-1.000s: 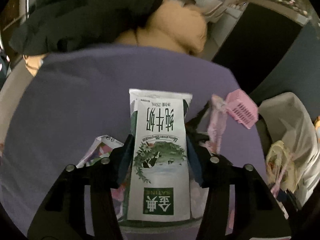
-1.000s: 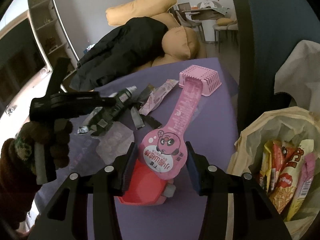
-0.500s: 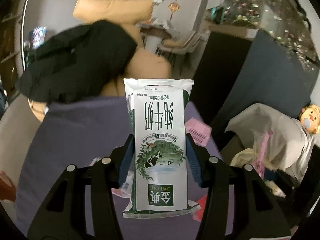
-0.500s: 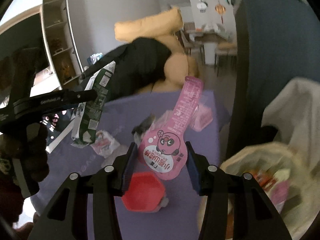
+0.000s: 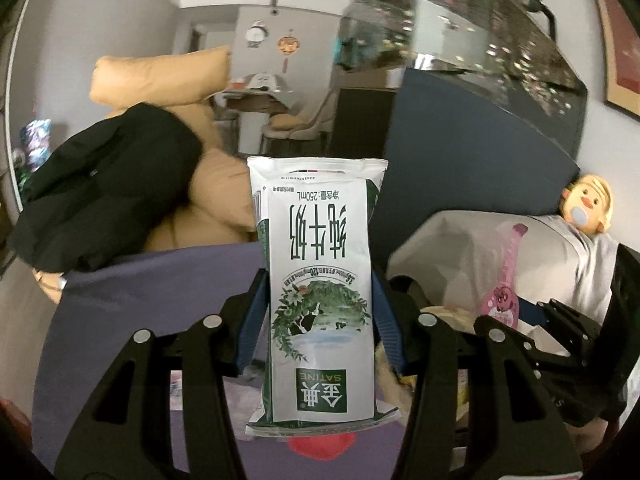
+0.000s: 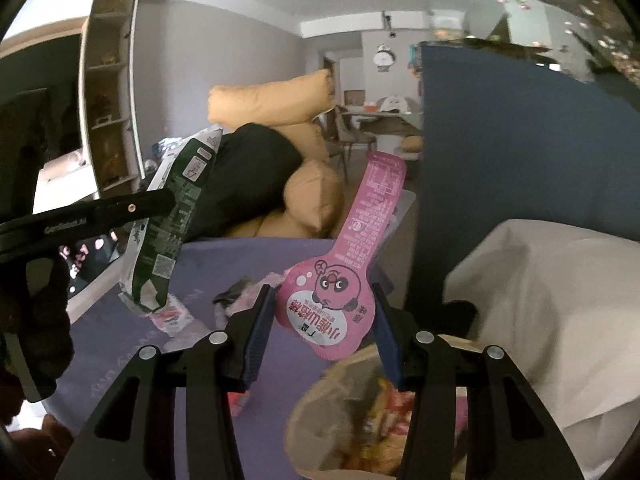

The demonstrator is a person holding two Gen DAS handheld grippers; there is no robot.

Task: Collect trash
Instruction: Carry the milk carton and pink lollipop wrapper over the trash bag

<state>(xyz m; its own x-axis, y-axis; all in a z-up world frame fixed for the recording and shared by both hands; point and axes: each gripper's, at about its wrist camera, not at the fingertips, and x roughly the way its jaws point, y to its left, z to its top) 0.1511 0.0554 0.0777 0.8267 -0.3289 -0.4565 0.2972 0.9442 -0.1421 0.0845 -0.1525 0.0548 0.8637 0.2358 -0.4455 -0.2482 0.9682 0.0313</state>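
Between left fingers: milk carton.

A white and green milk pouch with a meadow picture and upside-down print stands upright above the purple desk, flattened and crinkled at its sealed ends. A pink foil lid with a cartoon face and a long tab rising up-right hangs over the open trash bag, which holds bright snack wrappers. Crumpled wrappers and a red cup lie on the desk.
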